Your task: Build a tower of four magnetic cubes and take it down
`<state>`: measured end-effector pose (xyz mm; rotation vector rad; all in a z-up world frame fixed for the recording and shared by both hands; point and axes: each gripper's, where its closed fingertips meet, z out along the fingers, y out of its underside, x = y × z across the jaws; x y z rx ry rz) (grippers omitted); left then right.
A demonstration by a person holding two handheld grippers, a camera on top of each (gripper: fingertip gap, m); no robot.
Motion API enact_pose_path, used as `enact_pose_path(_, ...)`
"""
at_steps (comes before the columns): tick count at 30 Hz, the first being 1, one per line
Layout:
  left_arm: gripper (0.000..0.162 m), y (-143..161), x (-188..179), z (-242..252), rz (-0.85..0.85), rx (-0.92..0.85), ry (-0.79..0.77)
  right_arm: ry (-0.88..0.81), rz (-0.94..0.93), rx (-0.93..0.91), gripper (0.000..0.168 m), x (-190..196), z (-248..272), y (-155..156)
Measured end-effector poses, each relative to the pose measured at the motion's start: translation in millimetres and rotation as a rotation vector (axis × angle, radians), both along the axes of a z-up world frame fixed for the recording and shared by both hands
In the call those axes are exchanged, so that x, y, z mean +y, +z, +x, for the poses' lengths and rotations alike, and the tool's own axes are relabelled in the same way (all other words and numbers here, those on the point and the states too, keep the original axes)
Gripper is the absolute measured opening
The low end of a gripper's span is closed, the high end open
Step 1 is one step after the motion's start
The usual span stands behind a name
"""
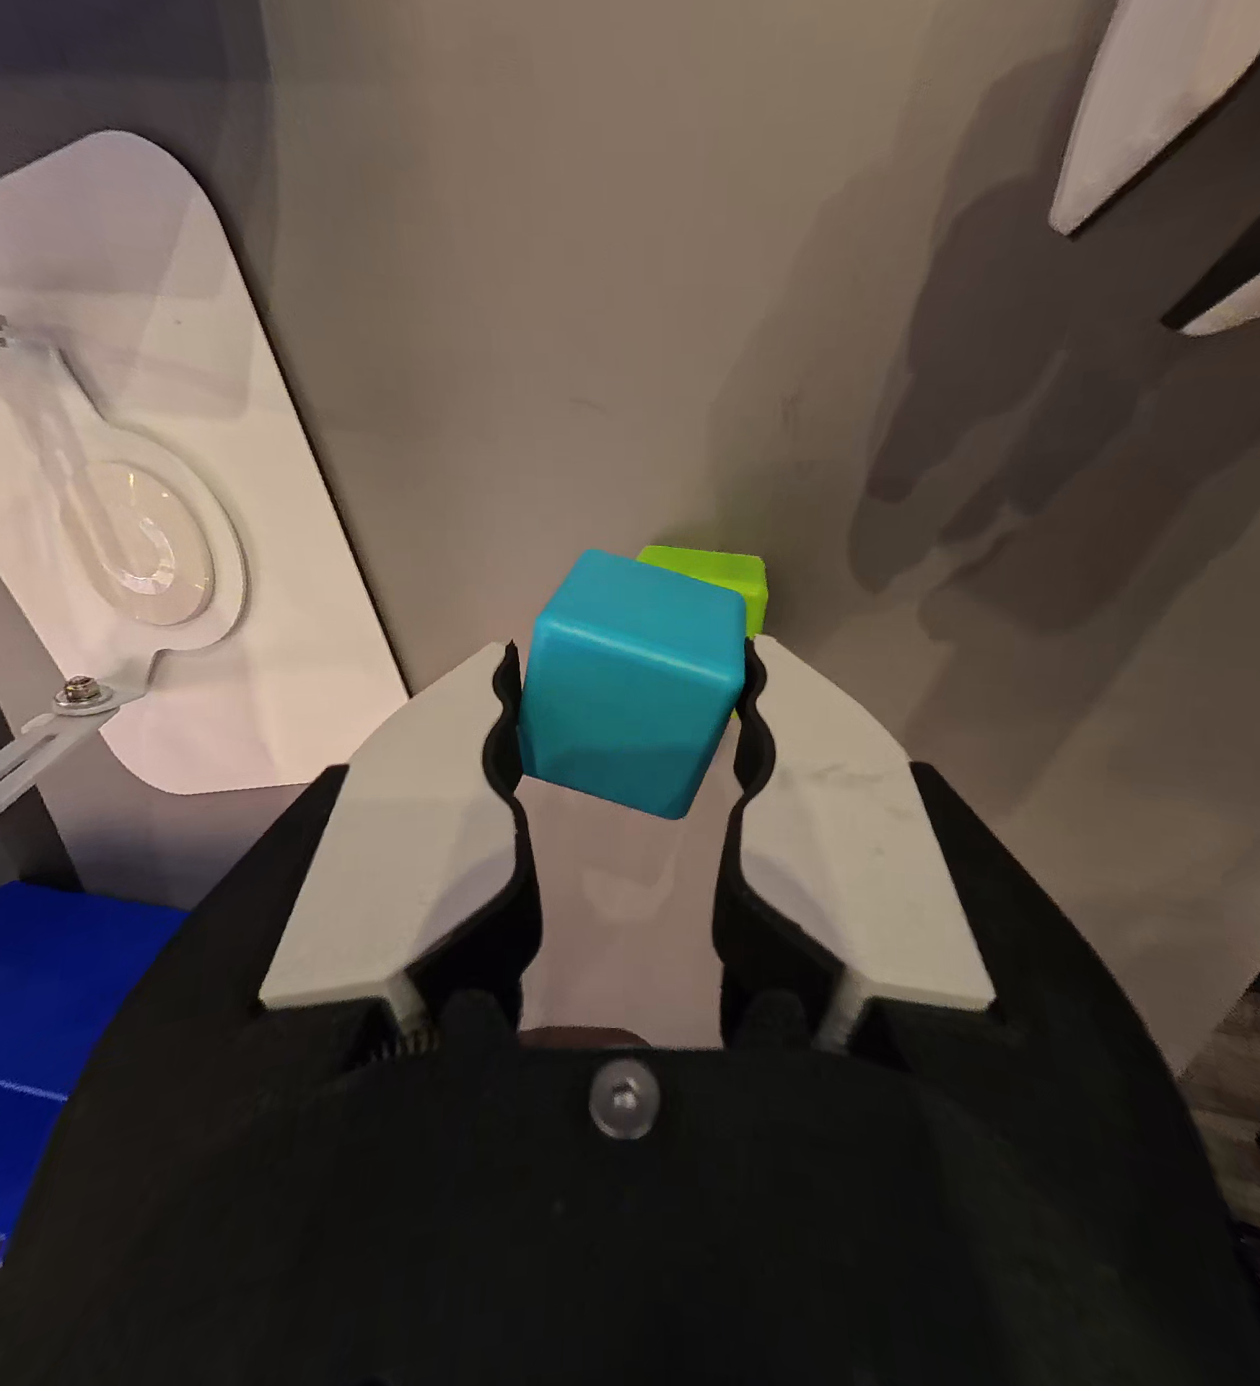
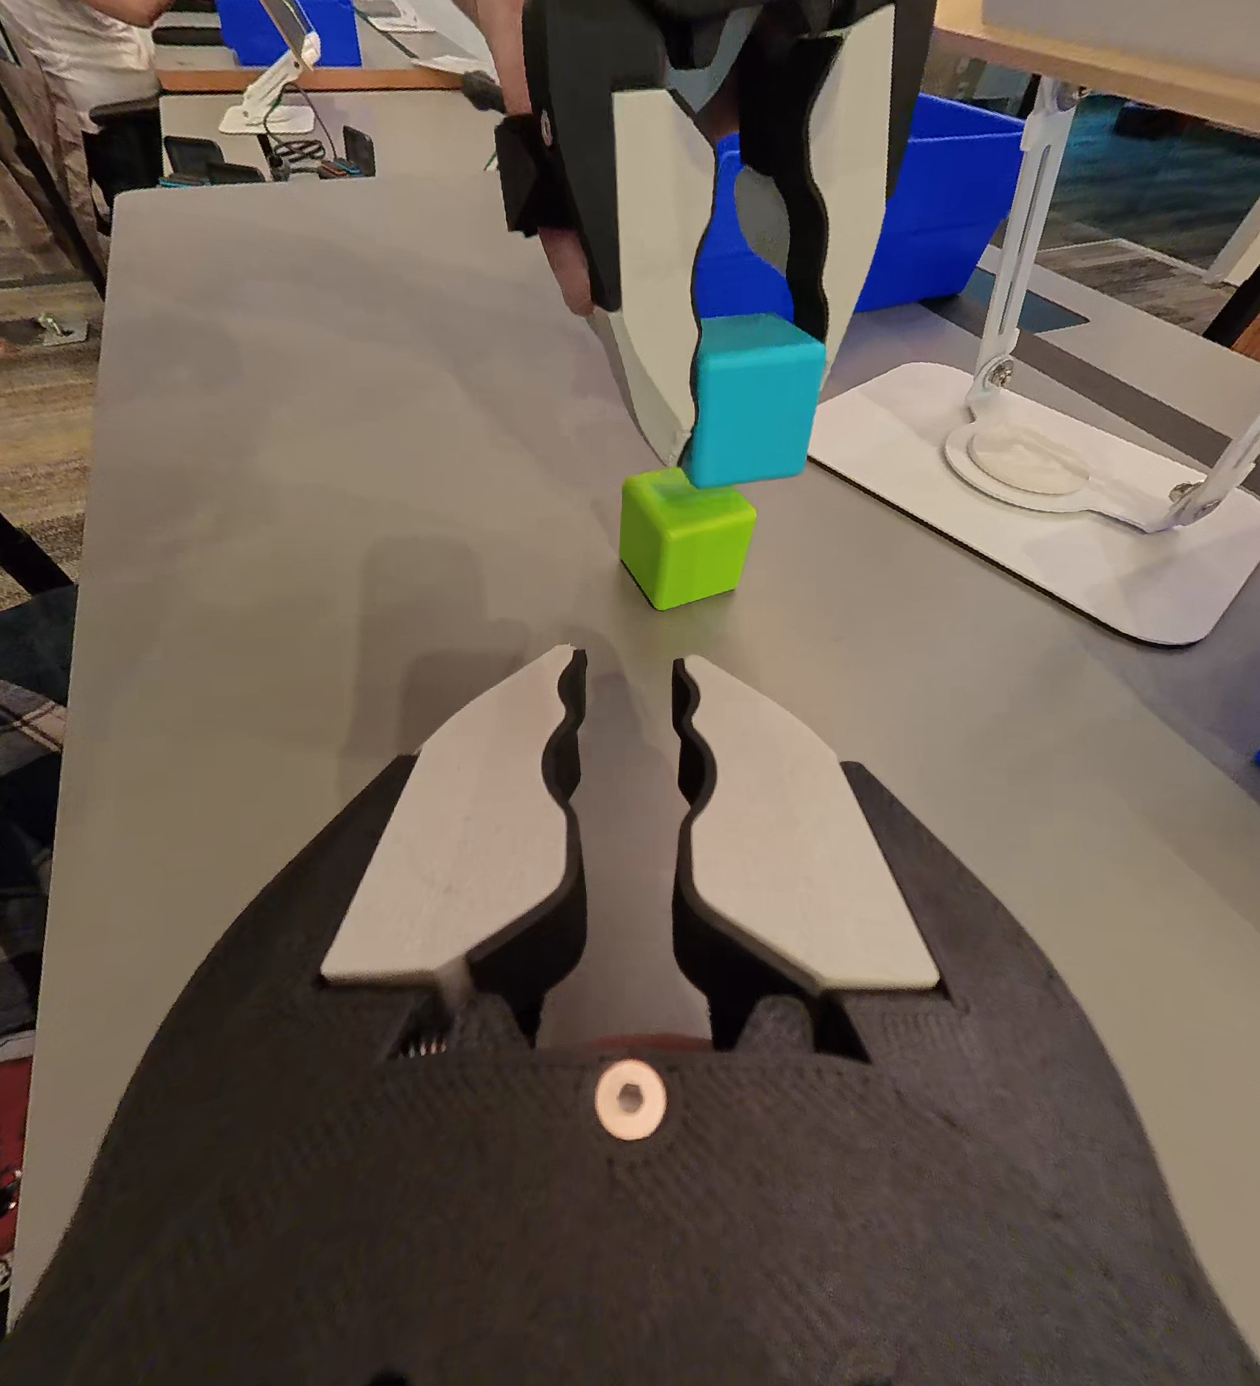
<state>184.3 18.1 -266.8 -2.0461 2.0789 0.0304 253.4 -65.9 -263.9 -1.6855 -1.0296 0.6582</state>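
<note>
table (image 2: 312, 420): grey top carried everything; far end ran out of the right wrist view.
stand base (image 2: 1107, 555): white plate with a metal arm, on the table just beside the cubes; arm top cut off by the frame edge.
blue bin (image 2: 942, 217): behind the left gripper, mostly blocked by it.
left gripper (image 1: 631, 660): clenched on the teal cube, a finger on each side face, coming down from above in the right wrist view.
right gripper (image 2: 628, 664): fingers parted with a narrow gap, nothing between them; low over the table, near the green cube but apart from it.
teal cube (image 2: 754, 401): between the left gripper's fingertips, tilted, offset over the green cube's top; lower corner at the green top, contact hard to confirm.
green cube (image 2: 683, 547): sat on the table under the teal cube; in the left wrist view mostly hidden behind the teal one (image 1: 631, 675), only a sliver (image 1: 724, 577) showed.
other cubes: none made out in either view.
</note>
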Motion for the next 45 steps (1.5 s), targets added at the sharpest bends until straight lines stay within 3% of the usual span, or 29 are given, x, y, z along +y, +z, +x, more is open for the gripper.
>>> enact_pose_path(6,0.054,-16,2,-7,-0.006,0.008,0.043,0.002,0.000,-0.002,0.022,0,0,0)
enact_pose_path(21,0.055,-17,-3,-5,0.004,-0.001,0.093,0.003,0.001,-0.003,0.022,-1,0,0)
enact_pose_path(28,0.065,-10,-2,-7,0.002,-0.024,0.104,0.003,0.003,-0.001,0.022,-1,0,1)
enact_pose_path(36,0.063,31,7,-32,0.036,-0.097,0.119,0.003,0.002,-0.002,0.022,-1,0,0)
enact_pose_path(45,0.063,84,61,-132,0.237,-0.161,0.219,0.002,-0.009,-0.006,0.022,-1,0,-2)
